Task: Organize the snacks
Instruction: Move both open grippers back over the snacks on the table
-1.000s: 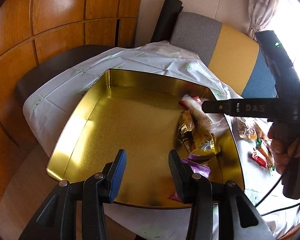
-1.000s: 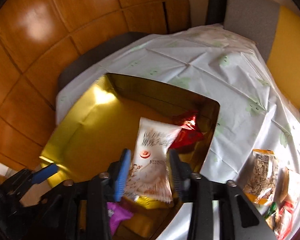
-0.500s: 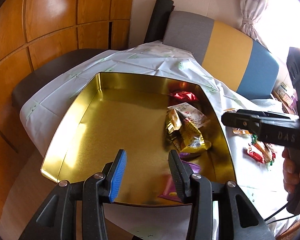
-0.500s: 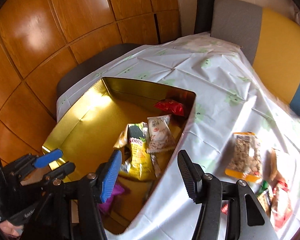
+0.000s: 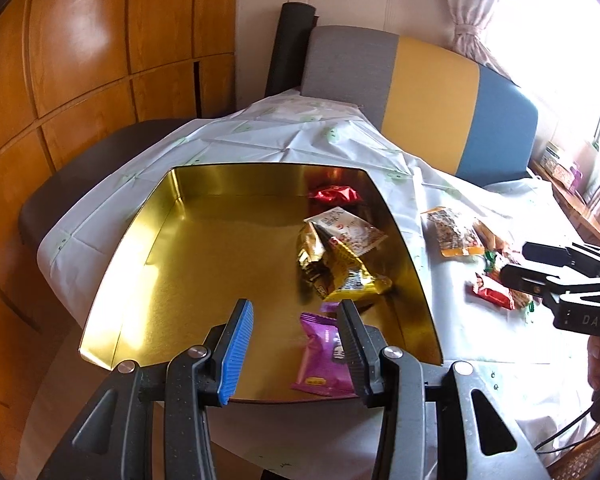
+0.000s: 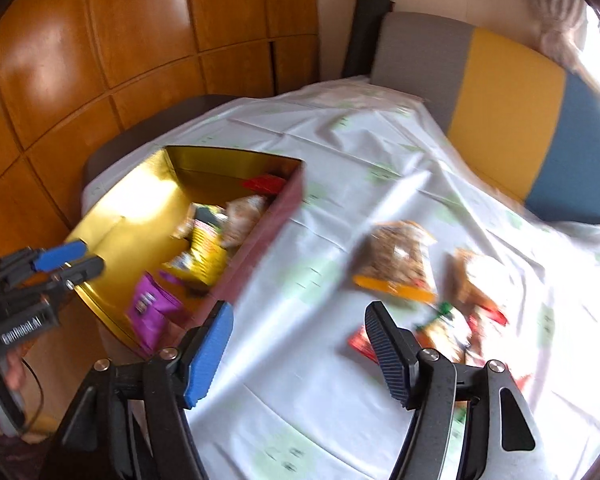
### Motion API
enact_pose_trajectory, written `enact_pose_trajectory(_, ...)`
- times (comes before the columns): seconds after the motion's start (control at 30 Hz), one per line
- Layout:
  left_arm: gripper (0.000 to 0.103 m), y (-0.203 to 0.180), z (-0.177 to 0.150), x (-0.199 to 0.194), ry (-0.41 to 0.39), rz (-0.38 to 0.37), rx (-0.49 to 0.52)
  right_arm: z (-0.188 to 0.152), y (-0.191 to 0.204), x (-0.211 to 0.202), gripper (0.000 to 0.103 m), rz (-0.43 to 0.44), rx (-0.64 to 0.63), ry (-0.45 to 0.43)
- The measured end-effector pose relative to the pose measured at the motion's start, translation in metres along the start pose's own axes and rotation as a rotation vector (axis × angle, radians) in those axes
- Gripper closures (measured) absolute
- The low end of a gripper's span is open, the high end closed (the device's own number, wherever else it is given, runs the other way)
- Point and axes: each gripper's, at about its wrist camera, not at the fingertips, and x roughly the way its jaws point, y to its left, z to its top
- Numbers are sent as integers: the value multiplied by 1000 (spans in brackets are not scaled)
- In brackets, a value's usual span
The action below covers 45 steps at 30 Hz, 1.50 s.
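2 tools gape empty: left tool (image 5: pixel 296 344), right tool (image 6: pixel 300 354); 1 gold tray (image 5: pixel 140 240).

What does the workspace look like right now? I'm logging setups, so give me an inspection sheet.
Surface: table under a creased white tablecloth.
Job's things: gold tin holding red, white, yellow and purple packets; purple packet nearest the camera.
Clutter: loose snack packets on the cloth beside the tin.
Grippers: left gripper open over the tin's near edge; right gripper open, empty, above the cloth.
Cables: black cable at the table's right edge.
Surroundings: wood panelling, grey-yellow-blue chair, curtain.
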Motion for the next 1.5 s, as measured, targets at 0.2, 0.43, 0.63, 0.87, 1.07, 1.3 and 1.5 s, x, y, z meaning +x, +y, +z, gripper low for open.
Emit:
enact_pose_trajectory(0.2,59,-15,1,-4,-4,-6,46,-23,-46,-15,32,-86,24,27)
enact_pose_trajectory(0.43,59,-35,3,-3,-3,-19,101,-49,-119,-24,26,-207,124,37)
enact_pose_trajectory(0.63,59,-61,4,-1,14,-49,171,-77,-191,-21,26,-316,363,76)
enact_pose_trajectory(0.87,59,-95,6,2,23,-104,247,-81,-217,-20,26,-320,523,104)
enact_pose_trajectory(1.07,59,-132,7,13,74,-181,305,-83,-223,-27,23,-314,590,84)
enact_pose_trajectory(1.3,59,-166,4,36,201,-307,296,-83,-227,-33,22,-307,624,69)
enact_pose_trajectory(1.5,59,-189,2,60,286,-342,267,-79,-224,-34,22,-290,611,58)
